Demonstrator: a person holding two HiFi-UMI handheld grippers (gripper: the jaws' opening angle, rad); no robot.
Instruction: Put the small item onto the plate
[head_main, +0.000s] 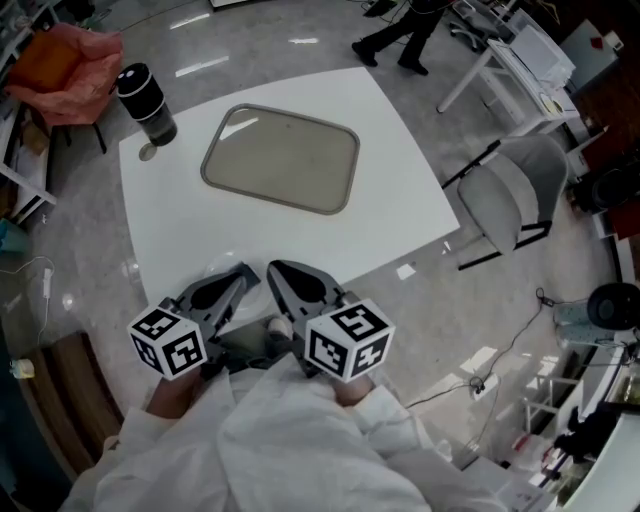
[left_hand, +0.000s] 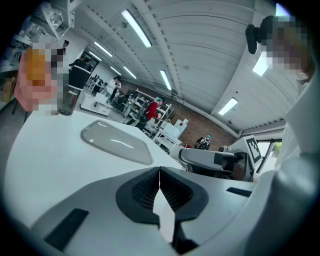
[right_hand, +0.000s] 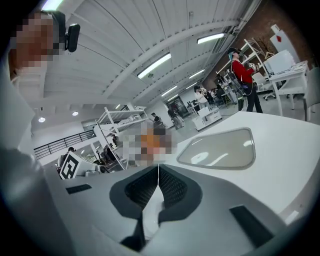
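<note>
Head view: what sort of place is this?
Probably an open lab or workshop: a white work table, a grey office chair beside it, metal shelving racks and ceiling strip lights.

No legible text, labels or numbers.

Floor: you are standing on a grey polished floor (head_main: 480, 310) that is catching glare from the lights.
Table: you are facing a white table (head_main: 400, 190) that is sitting at an angle to you.
Chairs: a grey chair (head_main: 510, 195) is standing just beside the table's right edge; orange-pink cloth (head_main: 65, 60) is lying over a seat at the far left.
Desk: a white desk (head_main: 515, 62) is standing beyond the grey chair.
Cables: cables (head_main: 515, 338) are trailing over the floor on your right.
Ceiling: strip lights (left_hand: 136, 27) are glowing on a ribbed white ceiling (left_hand: 200, 40).
Far end: a brick wall (left_hand: 200, 127) is closing the room; white shelving (right_hand: 117, 120) and a railing (right_hand: 60, 142) are showing behind.
</note>
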